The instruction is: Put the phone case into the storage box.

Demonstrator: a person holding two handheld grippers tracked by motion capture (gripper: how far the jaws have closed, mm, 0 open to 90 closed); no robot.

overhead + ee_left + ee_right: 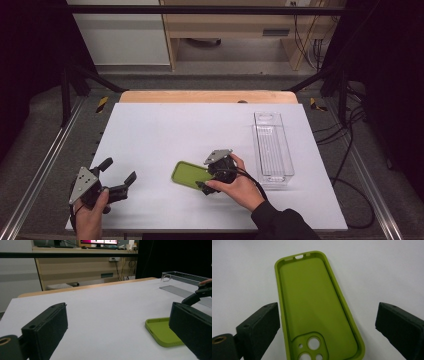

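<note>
Over the green phone case (317,315), my right hand-held gripper (212,176) stands wide open, empty, jaws straddling it. Left of the clear bin (272,150), the case lies flat on the counter (150,130). I judge closing on its edges comes next.

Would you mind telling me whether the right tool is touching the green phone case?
Apart. In the right gripper view the right tool stands open, with white table visible between each jaw and the green phone case.
</note>
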